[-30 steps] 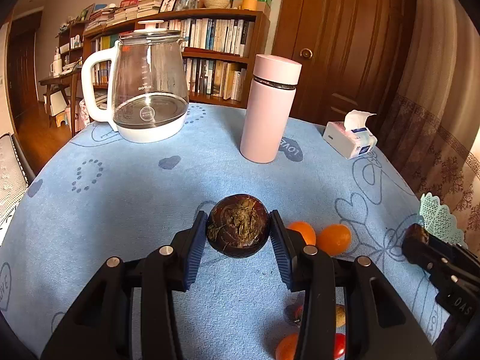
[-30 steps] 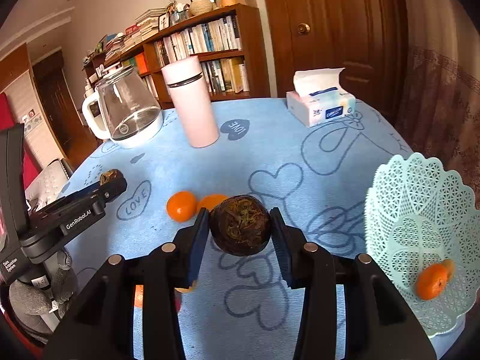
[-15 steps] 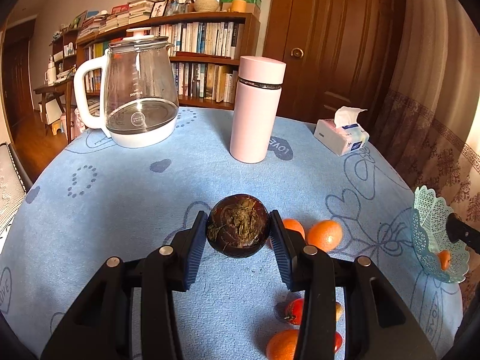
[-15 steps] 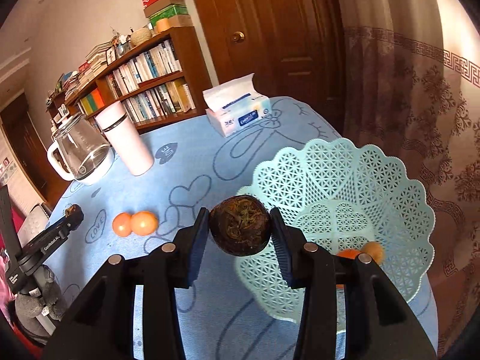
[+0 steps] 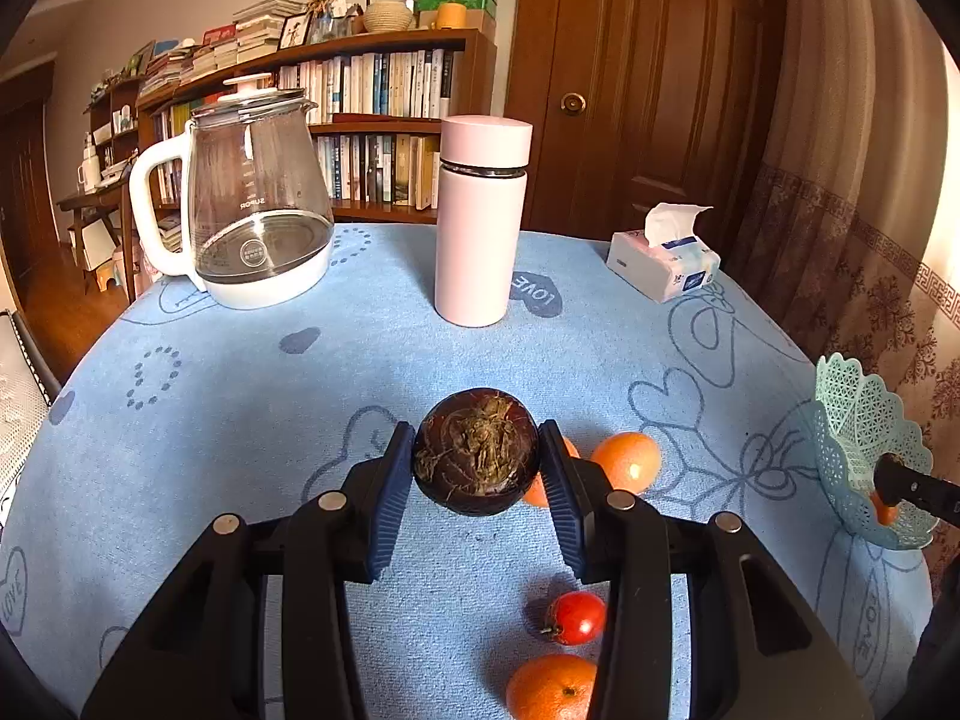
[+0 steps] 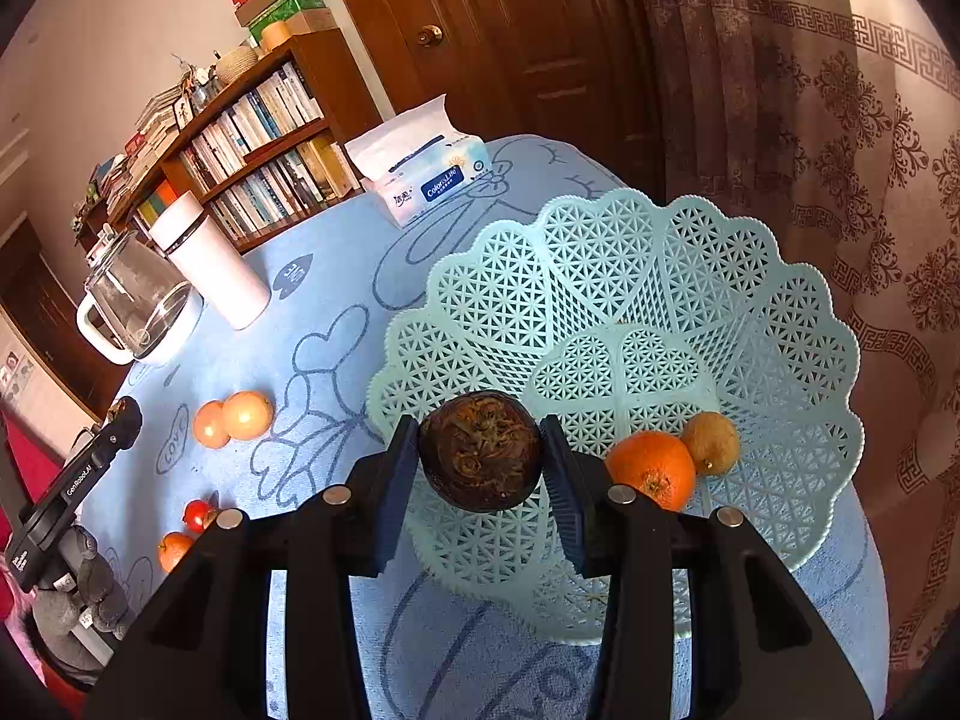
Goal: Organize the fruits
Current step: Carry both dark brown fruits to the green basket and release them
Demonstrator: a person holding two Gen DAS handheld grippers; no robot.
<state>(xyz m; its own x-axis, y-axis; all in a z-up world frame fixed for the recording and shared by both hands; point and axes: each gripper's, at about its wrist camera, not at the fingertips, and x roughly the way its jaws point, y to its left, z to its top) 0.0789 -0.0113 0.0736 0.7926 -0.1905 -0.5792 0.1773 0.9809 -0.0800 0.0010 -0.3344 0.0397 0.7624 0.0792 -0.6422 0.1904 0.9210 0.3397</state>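
Blue tablecloth (image 5: pixel 240 420) (bookshelf (image 5: pixel 372 90) behind)

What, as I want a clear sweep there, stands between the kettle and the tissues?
The pink flask stands upright between the kettle and the tissues, touching neither; the left wrist view shows it.

You get bright daylight from the curtain (image 6: pixel 840 138) side; the tomato (image 5: pixel 576 617) throws a soft shadow away from it. Both views stay sharp mid-frame, bend strongly toward the black corners (fisheye vignette), with glare on the glass kettle (image 5: pixel 252 204).
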